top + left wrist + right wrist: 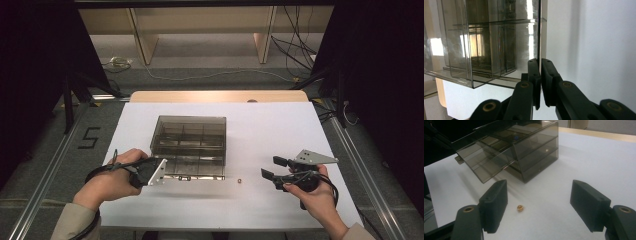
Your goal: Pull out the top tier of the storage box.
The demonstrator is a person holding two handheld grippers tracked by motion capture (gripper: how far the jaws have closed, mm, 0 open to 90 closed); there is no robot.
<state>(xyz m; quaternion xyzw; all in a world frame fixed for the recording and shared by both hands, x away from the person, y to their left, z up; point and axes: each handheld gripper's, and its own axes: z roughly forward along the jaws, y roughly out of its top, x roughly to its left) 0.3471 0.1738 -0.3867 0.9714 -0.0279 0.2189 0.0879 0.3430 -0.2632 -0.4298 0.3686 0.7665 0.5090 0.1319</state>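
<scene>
Nut (pixel 520 208) between open right tongs (pixel 539 206)

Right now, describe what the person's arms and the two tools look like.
Both tools are black, with blocky flat jaws joined by brass-coloured pins. The left tool and the right tool each carry a grey three-cornered plate on top. A black cable trails from each. The sleeves are beige.
</scene>
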